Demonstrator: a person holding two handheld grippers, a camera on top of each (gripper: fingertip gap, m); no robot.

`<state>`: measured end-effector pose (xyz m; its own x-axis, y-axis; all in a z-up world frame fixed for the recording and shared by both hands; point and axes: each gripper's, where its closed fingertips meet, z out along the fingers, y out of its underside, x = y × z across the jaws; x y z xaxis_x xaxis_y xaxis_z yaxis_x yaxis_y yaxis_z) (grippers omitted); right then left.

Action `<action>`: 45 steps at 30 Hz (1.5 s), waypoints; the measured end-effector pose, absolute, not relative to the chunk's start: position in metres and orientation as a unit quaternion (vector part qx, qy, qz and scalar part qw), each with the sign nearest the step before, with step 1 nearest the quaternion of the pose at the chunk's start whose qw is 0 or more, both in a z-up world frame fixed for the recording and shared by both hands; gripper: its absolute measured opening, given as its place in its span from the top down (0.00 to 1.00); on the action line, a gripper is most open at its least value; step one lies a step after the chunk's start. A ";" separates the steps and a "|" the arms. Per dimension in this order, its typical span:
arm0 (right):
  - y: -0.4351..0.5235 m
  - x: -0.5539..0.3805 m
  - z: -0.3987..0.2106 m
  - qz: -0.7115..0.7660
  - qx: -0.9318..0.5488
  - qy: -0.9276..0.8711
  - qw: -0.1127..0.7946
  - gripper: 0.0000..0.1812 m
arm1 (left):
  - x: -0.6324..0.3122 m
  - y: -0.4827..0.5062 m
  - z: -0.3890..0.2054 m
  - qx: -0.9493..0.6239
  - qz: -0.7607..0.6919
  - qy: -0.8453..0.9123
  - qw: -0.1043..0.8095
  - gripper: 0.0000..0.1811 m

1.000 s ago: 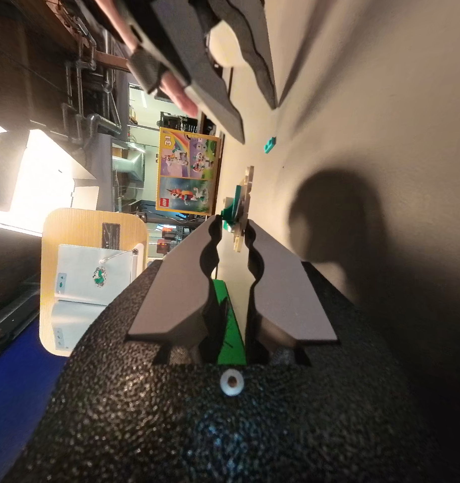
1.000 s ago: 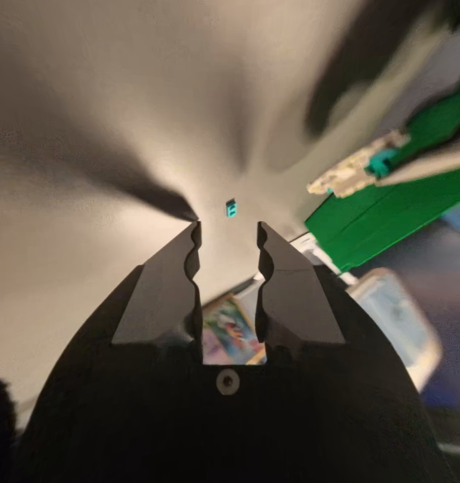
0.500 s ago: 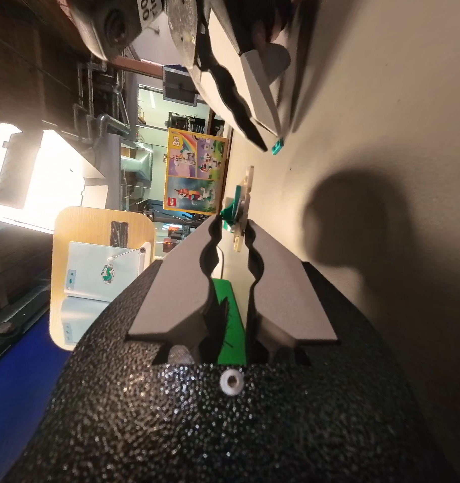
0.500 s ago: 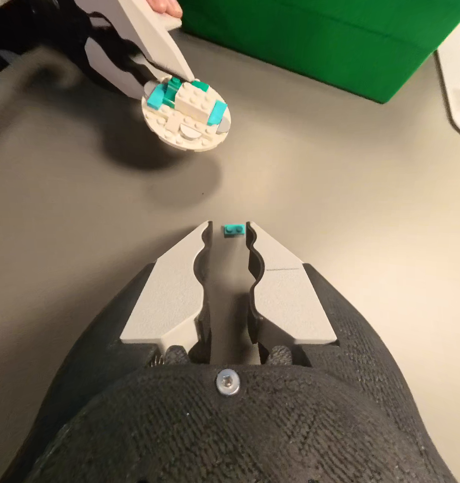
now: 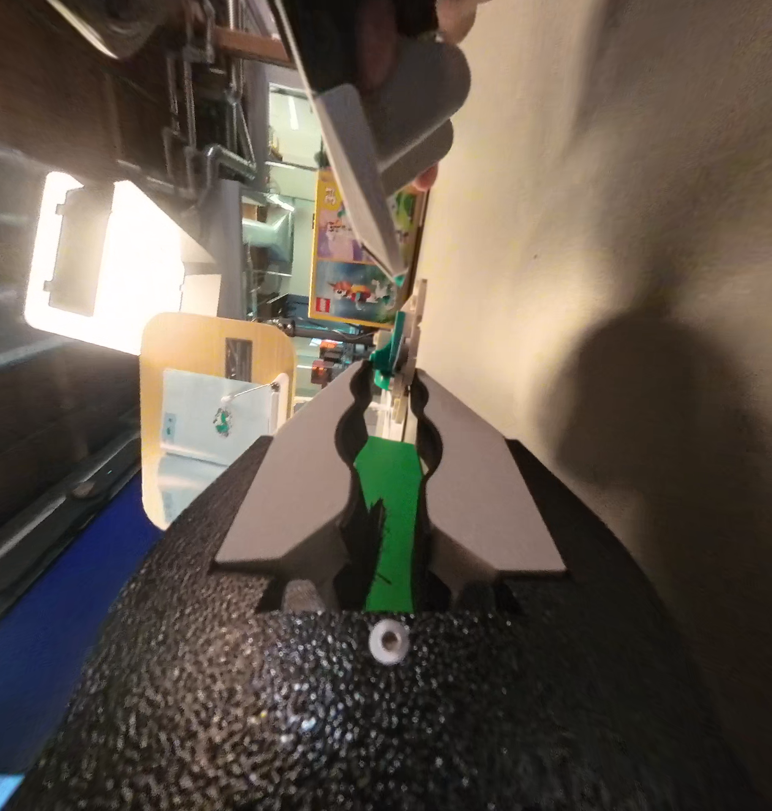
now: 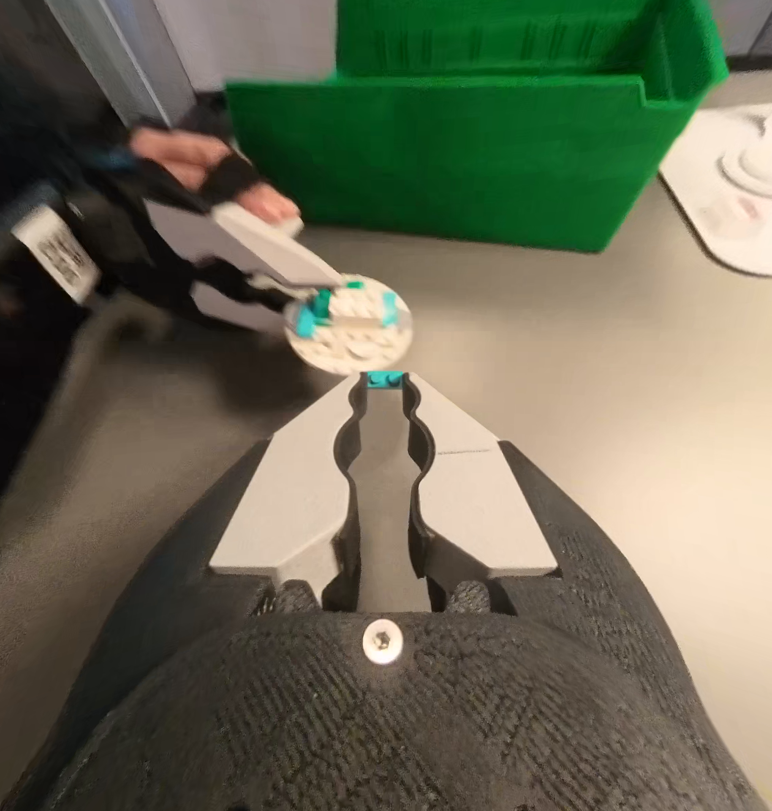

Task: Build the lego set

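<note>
My left gripper (image 5: 391, 377) is shut on the rim of a round white lego build (image 5: 408, 346) with teal and white bricks on it, seen edge-on. In the right wrist view the same build (image 6: 353, 346) hangs above the grey table, held by the left gripper (image 6: 318, 292). My right gripper (image 6: 384, 377) is shut on a small teal plate (image 6: 384, 380) at its fingertips, just in front of the build's near edge. In the left wrist view the right gripper (image 5: 395, 274) comes down from above with the teal plate (image 5: 399, 279) at its tip, close to the build.
A green bin (image 6: 441, 131) stands at the back of the table. A white round base (image 6: 748, 210) is at the right. The lego box (image 5: 344, 285) and an open instruction booklet on a wooden board (image 5: 213, 417) stand beyond the left gripper. Tip to tip, the grippers are about 5 cm apart. The white round base (image 6: 748, 210) is about 30 cm from both grippers' fingertips.
My right gripper closed on the teal plate that lay on the table, lifted it and carried it toward the round build. The left gripper kept holding the build.
</note>
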<state>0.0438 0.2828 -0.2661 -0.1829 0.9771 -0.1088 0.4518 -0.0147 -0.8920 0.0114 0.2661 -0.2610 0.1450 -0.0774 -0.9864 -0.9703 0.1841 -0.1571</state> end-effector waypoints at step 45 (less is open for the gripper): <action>0.258 0.017 -0.247 -0.044 -0.181 -0.789 0.586 0.90 | 0.005 0.262 -0.242 -0.542 0.337 0.466 0.613 0.92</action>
